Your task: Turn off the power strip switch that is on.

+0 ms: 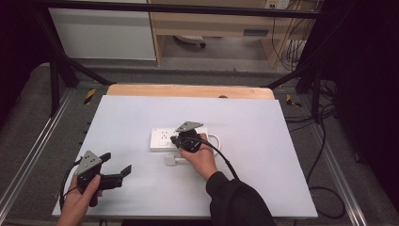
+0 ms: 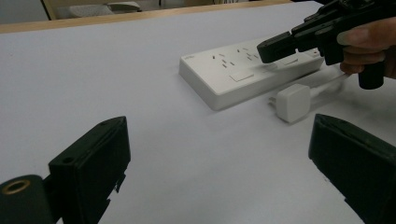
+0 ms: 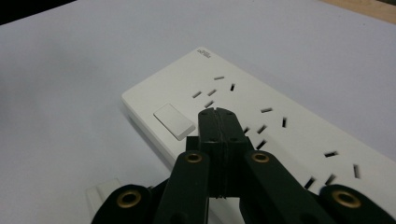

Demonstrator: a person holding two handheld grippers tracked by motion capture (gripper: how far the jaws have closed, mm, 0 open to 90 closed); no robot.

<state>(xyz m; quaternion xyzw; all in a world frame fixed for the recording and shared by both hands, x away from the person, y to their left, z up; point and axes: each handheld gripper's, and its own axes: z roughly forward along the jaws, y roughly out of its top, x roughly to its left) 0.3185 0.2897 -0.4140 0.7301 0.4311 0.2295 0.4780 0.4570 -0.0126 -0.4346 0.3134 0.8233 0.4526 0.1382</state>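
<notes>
— While the right claw hovered pinched together, empty, what lay under it?
— A white power strip, its switch just beside the tips, probably for pressing. The left claw waited wide apart, holding nothing.

Lab or workshop, black metal frame around white table, loose cables, floor rails

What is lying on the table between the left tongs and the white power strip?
Bare white table in the high view. The left tongs stand apart from the power strip.
</notes>
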